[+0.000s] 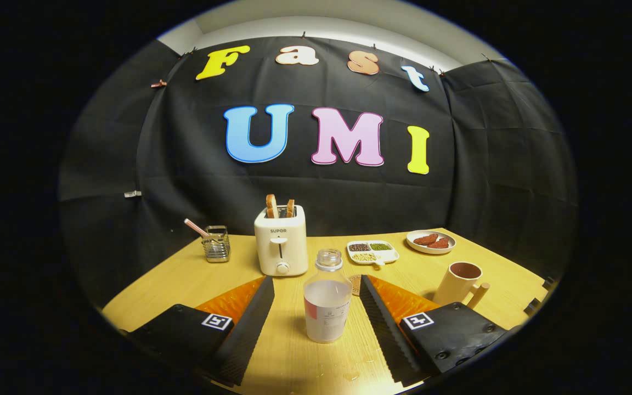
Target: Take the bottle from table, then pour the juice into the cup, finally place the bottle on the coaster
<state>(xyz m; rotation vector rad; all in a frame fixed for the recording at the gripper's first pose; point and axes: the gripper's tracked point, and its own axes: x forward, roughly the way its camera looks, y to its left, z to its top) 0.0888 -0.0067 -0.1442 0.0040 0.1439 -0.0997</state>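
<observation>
A: What's closest in, low in the frame?

B: The gripper [316,307], its two fingers [250,318] spread wide and touching nothing. A bottle [326,299] stands upright between them at lower centre, clear gaps on both sides. It has no cap and holds pale liquid to roughly the shoulder.

A: And the cup?

B: The cup [457,282] sits on the wooden table [184,280] at lower right, just beyond the right finger, mouth up, handle toward the right. A small round coaster [355,284] peeks out just behind the bottle, partly hidden by it and by the right finger.

A: Farther back?

B: A toaster [280,247] with two slices up, centre of frame, beyond the bottle. Left of it a wire holder [216,244] with a straw. To its right a divided dish [372,252] of grains, then a plate [430,242] with reddish pieces.
</observation>
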